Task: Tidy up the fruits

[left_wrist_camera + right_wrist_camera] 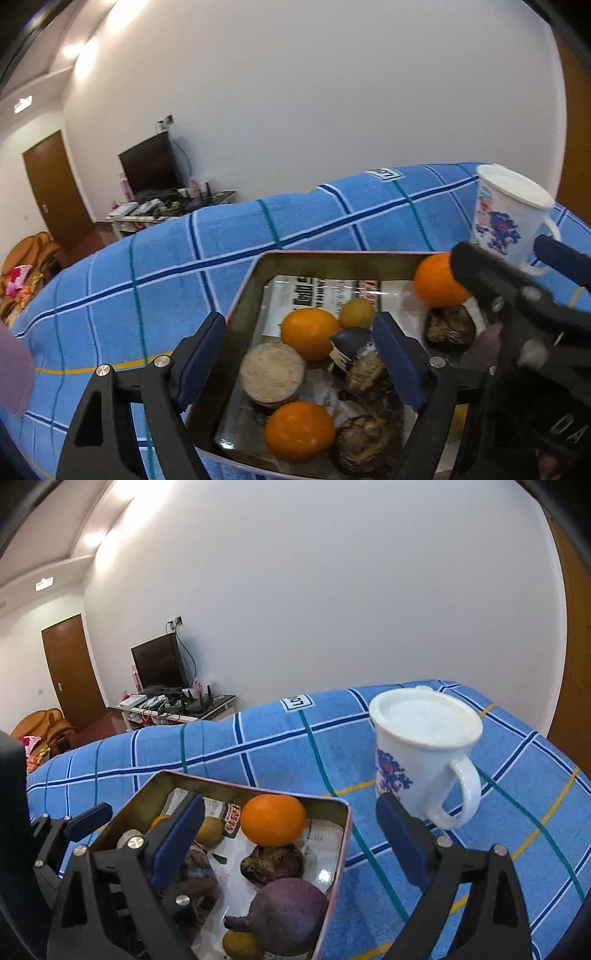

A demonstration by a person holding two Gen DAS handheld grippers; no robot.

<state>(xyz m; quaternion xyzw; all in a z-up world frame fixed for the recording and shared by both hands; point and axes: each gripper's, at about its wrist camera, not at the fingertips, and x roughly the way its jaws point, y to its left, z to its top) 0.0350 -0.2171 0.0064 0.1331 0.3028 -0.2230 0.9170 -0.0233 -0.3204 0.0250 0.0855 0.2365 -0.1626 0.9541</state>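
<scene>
Blue checked blanket (229,236) covers the bed, and my metal tin (251,280) of fruit sits on it, lower middle in the left view. My left gripper (303,354) is spread wide over the tin with nothing pinched; one pad hangs outside the tin's left wall, the other over the middle. Between them I can see an orange (309,332), a round beige thing with a flat cut top (271,371) and another orange (299,430) near the bottom edge. A third orange (437,280) sits at the tin's far right corner.

My right gripper (291,842) is released too, holding nothing, with its left pad over the tin and its right pad just in front of the white mug (421,753) that has a lid on and stands upright on the blanket, right of the tin. In that view a purple root-looking thing (288,912) lies at the tin's near end
</scene>
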